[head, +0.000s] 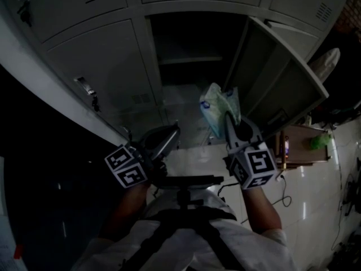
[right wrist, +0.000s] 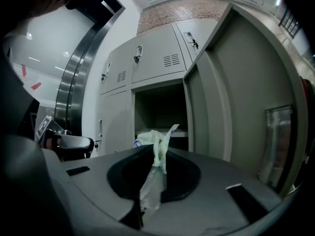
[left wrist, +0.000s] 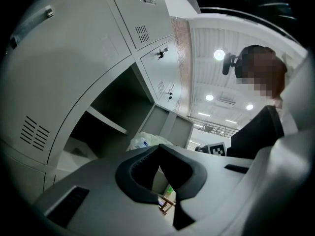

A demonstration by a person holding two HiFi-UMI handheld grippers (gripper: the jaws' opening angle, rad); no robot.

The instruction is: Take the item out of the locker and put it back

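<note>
A crumpled pale green and white plastic packet (head: 217, 106) hangs in the air in front of the open locker compartment (head: 192, 44). My right gripper (head: 228, 118) is shut on its lower end. In the right gripper view the packet (right wrist: 158, 141) sticks up between the jaws, with the dark compartment (right wrist: 160, 107) behind it. My left gripper (head: 169, 133) is lower left of the packet, shut with nothing in it; its tips (left wrist: 159, 147) meet. The packet (left wrist: 141, 140) shows just beyond them. The inside of the compartment is dark, with a shelf (head: 189, 60) across it.
The locker door (head: 276, 78) swings out to the right, close beside my right gripper. Shut lockers (head: 101, 66) line the left side. A small wooden table (head: 299, 145) with a green thing stands at the right, and a cable (head: 282, 196) lies on the tiled floor.
</note>
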